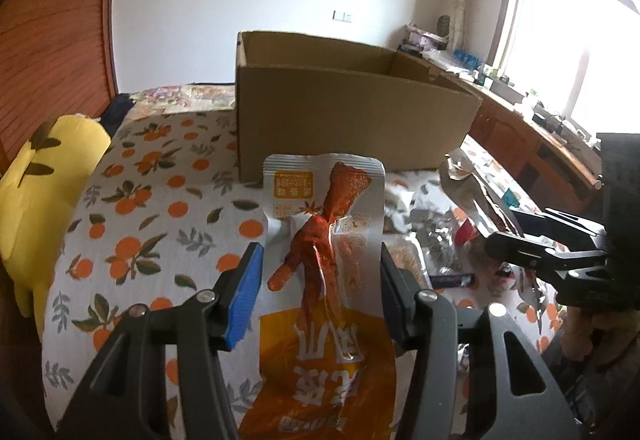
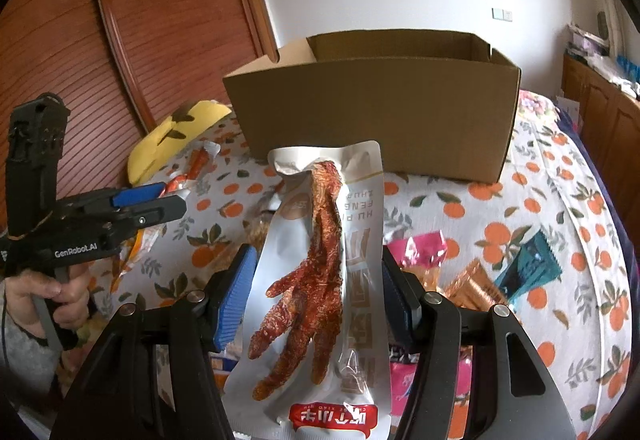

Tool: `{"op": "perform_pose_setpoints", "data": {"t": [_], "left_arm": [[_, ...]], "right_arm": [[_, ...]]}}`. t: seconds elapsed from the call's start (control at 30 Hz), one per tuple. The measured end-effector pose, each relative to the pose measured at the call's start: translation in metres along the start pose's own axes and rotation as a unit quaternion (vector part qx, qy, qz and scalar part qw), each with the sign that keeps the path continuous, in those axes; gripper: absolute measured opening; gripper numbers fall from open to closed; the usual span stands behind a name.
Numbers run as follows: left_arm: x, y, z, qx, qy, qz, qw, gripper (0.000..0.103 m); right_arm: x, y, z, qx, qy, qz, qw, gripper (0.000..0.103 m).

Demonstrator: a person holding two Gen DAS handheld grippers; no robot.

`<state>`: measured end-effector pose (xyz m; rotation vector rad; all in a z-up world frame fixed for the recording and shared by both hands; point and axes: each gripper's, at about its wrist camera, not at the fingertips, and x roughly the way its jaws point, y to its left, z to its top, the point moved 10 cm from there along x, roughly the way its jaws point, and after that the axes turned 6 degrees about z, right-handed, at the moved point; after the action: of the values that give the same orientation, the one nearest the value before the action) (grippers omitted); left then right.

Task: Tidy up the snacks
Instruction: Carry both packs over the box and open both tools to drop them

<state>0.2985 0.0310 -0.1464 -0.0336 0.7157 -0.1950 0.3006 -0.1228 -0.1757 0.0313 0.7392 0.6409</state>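
We log: cardboard box (image 1: 352,112) on orange-print sheet (image 1: 160,208), foil wrappers (image 2: 472,280) w/ yellow plush (image 1: 48,192) nearby. Left gripper (image 1: 320,292) clamps orange packet (image 1: 324,240); right gripper (image 2: 316,296) clamps silver packet (image 2: 320,260).

The left gripper (image 1: 320,292) and right gripper (image 2: 316,300) both tilt downward with blue-padded jaws clamped partway — each holds a packet — while a hand (image 2: 48,292) grips the left tool's handle.

A cardboard box (image 1: 352,112) is set on the bed (image 1: 160,208), behind two chicken-foot packets (image 1: 324,240) (image 2: 320,264) held above it. A plush toy (image 1: 48,192) is laid to the left, loose snack packets (image 2: 520,272) to the right.
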Motion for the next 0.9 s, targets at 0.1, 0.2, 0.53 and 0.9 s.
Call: {"op": "perform_pose_setpoints", "data": {"t": [0.1,0.2,0.53,0.9], "left_arm": [[-0.001,-0.003,0.012,0.006,-0.009,-0.005,0.9999,0.053],[-0.003,-0.006,0.026,0.011,-0.020,-0.011,0.9997,0.053],[-0.002,-0.020,0.085,0.032,-0.061,-0.040,0.9968,0.054],[0.023,-0.011,0.164,0.034,-0.094,-0.045,0.9940,0.054]], "right_arm": [[0.000,0.000,0.009,-0.006,-0.004,-0.001,1.000,0.061],[-0.003,0.001,0.020,-0.012,-0.010,-0.004,1.000,0.061],[-0.025,-0.011,0.072,-0.029,-0.044,-0.026,0.998,0.061],[-0.017,-0.032,0.147,-0.078,-0.052,-0.046,0.995,0.061]]}}
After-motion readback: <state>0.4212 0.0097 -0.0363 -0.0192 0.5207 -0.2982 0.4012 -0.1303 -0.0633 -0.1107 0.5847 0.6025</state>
